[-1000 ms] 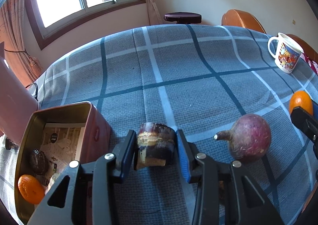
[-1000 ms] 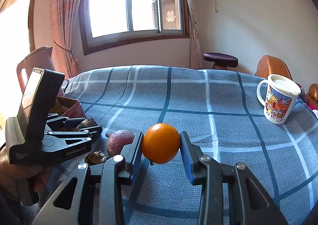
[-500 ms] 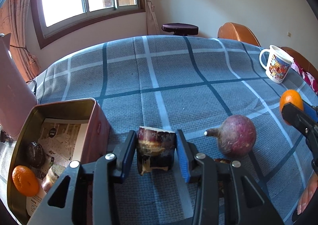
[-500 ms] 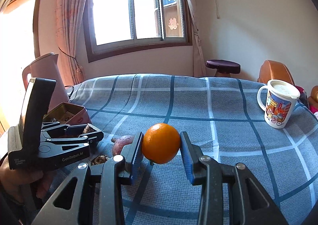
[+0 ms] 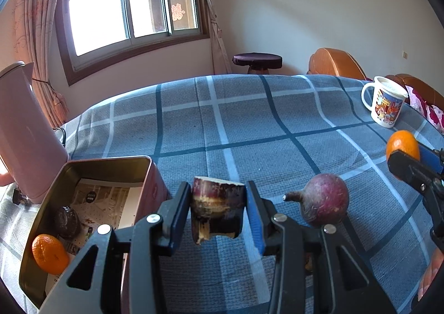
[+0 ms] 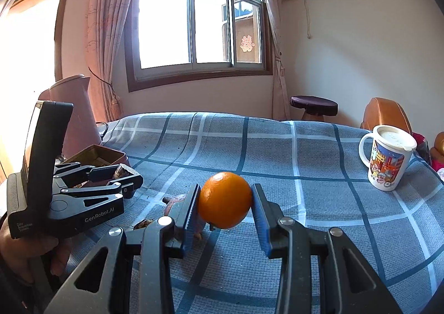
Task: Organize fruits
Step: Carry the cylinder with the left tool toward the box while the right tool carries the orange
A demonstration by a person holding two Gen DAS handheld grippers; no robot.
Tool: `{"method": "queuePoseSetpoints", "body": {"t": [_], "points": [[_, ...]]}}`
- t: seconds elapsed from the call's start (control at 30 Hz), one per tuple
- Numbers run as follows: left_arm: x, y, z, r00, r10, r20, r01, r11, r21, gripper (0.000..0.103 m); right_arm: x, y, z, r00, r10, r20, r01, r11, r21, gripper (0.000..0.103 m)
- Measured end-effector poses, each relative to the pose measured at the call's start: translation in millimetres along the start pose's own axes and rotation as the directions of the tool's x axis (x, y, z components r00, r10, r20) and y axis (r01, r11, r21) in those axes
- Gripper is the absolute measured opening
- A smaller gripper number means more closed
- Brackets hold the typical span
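My left gripper (image 5: 217, 193) is shut on a dark purple cut chunk of cane (image 5: 217, 211), held just above the cloth beside the open tin box (image 5: 111, 161). Inside the tin lie a small orange (image 5: 50, 254) and a dark round fruit (image 5: 68, 222) on printed paper. A round purple fruit with a stem (image 5: 324, 204) rests on the cloth to the right. My right gripper (image 6: 225, 194) is shut on an orange (image 6: 224, 200), raised over the table. The left gripper (image 6: 122, 176) also shows at the left of the right wrist view, in a hand.
A blue checked cloth (image 5: 249, 119) covers the table. A lidded cartoon mug (image 6: 388, 158) stands at the far right, a pink kettle (image 5: 25, 133) behind the tin. A small brown scrap (image 6: 144, 222) lies near the purple fruit. A stool and orange chairs stand beyond the table.
My left gripper has risen and tipped upward with the cane chunk, so more of the room and tin shows. The right gripper has also tipped up slightly, still holding the orange.
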State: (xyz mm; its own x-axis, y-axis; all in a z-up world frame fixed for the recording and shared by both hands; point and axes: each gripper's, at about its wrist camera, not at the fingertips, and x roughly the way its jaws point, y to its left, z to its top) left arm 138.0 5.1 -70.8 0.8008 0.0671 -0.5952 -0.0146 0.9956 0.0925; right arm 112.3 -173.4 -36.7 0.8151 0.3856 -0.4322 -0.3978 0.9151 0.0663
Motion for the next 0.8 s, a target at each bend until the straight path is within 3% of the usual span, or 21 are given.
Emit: {"method": "queuePoseSetpoints", "body": {"t": [0.8], "points": [[-26,-1,-3,0.991,0.025,0.134,-0.025,1.0,0.001,0.041,-14,8,-1,0.997,-0.01,0.074,0.013,0.999,-0.039,0.039]]}}
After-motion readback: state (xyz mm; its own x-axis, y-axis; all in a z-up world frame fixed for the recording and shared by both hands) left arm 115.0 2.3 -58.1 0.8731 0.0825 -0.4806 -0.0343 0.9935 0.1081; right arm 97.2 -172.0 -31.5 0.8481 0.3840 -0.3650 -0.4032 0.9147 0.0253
